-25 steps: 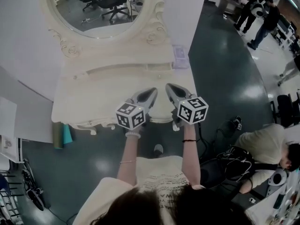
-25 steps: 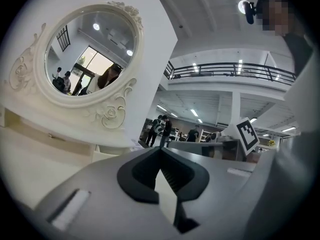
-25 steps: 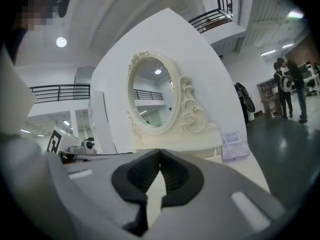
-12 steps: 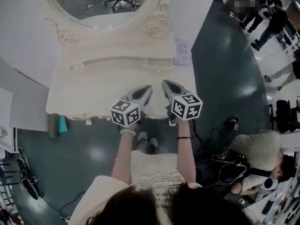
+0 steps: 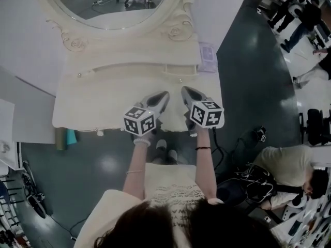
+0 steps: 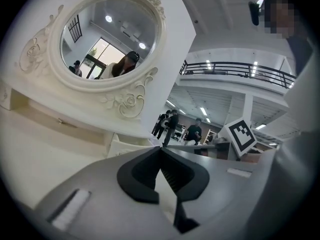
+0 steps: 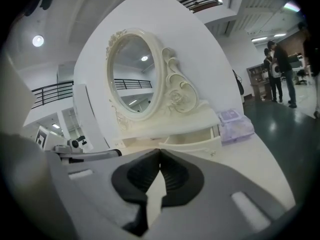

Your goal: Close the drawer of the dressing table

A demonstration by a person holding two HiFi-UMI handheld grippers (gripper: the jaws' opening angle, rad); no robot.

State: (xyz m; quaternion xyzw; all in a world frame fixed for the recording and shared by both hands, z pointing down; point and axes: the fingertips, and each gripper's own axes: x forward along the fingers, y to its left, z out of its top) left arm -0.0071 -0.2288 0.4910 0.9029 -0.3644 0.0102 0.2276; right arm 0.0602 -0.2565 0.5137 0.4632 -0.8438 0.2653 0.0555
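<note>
The cream dressing table (image 5: 103,105) with its oval mirror (image 5: 114,4) fills the upper head view. On its raised back shelf, a small drawer (image 5: 182,70) at the right end stands pulled out a little; it also shows as drawer (image 7: 192,142) and drawer (image 6: 131,146). My left gripper (image 5: 164,94) and right gripper (image 5: 184,89) hover side by side over the tabletop's front half, pointing at the shelf, a short way from the drawer. Both are shut with nothing between the jaws: left gripper (image 6: 160,149), right gripper (image 7: 159,150).
A pale purple box (image 5: 208,56) lies on the table's back right corner, just right of the drawer. A teal object (image 5: 71,136) stands on the floor at the table's left front. A person (image 5: 289,164) sits on the floor to the right among cables.
Both grippers have sunk a little and edged forward over the tabletop toward the back shelf, still side by side and shut.
</note>
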